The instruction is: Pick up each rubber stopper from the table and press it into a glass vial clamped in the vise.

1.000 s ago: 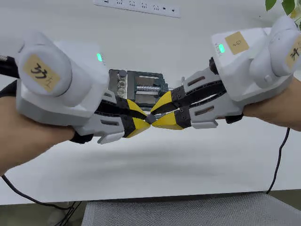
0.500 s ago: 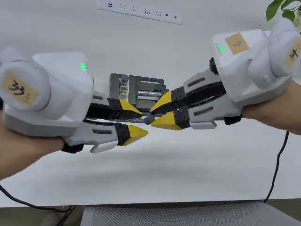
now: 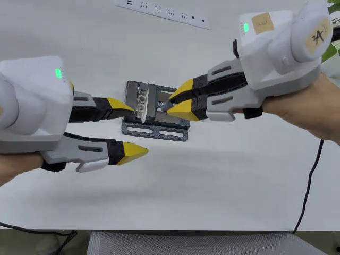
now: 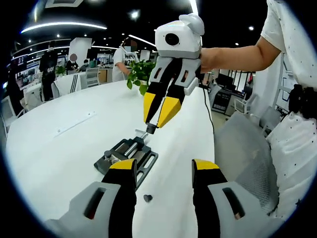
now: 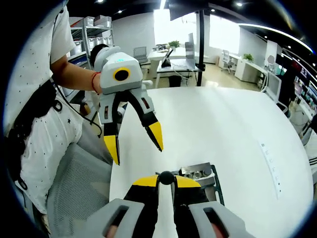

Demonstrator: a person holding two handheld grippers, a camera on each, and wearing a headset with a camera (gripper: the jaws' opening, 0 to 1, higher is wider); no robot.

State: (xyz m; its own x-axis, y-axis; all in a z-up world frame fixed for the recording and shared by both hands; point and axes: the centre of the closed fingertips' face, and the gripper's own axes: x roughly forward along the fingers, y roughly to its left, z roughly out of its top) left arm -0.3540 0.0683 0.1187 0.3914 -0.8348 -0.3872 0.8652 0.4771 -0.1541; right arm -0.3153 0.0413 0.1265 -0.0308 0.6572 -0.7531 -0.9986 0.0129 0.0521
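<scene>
The dark vise (image 3: 155, 129) sits mid-table with clear glass vials (image 3: 141, 102) clamped in a row; the far vial carries a grey stopper (image 3: 143, 85). My right gripper (image 3: 169, 105) hovers just right of the vials, shut on a dark rubber stopper (image 3: 165, 108), which also appears between its tips (image 5: 165, 177) and from the other side (image 4: 150, 130). My left gripper (image 3: 136, 129) stands open to the left of the vise, with nothing between its jaws (image 4: 164, 168). A loose stopper (image 4: 147, 198) lies on the table near the vise (image 4: 127, 154).
A white power strip (image 3: 162, 11) lies at the table's far edge. A black cable (image 3: 311, 180) hangs off the right side. A mesh chair seat (image 3: 186, 243) is below the near table edge. A plant (image 4: 138, 77) stands further along the table.
The left gripper has opened and drawn back to the left. The right gripper kept the stopper and carried it over to the vise, beside the vials.
</scene>
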